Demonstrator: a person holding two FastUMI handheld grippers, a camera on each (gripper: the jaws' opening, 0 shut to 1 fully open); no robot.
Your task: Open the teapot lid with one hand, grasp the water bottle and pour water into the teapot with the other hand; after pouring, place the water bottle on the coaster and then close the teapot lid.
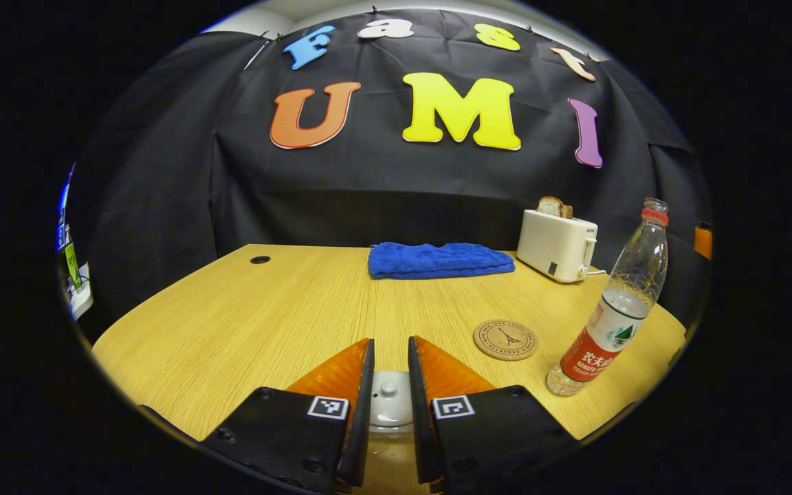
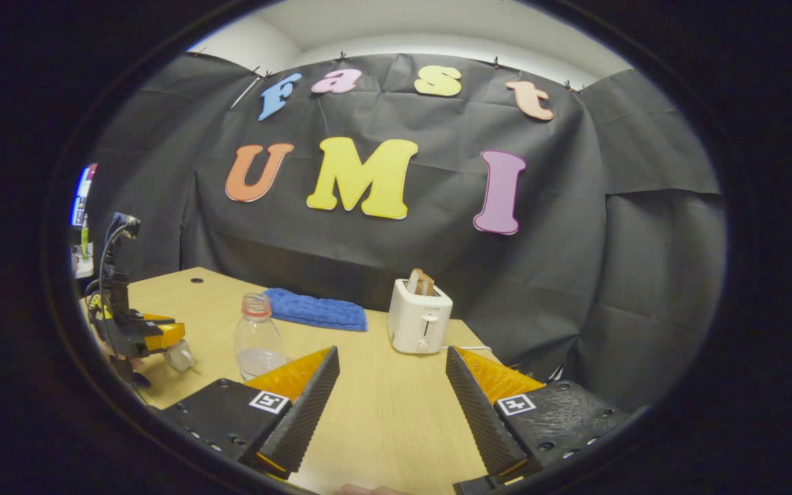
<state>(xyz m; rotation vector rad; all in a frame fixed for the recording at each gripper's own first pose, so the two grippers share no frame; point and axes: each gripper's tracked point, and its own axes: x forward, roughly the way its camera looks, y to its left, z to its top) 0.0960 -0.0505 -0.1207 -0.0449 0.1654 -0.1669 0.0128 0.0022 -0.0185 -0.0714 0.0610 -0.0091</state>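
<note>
Left gripper jaws narrow around teapot lid, contact unclear; coaster beside water bottle. Right gripper jaws wide over counter.

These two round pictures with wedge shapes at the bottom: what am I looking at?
No robot here: a person holds a two-finger tool in each hand, with a camera riding on each. The wedges are each tool's own fingers. In the left gripper view, the left gripper has its fingers close on either side of the teapot lid; whether they press it, I cannot tell. The right gripper is open and empty. On the wooden table stand a water bottle, a round coaster, a blue towel and a toaster with bread.
</note>
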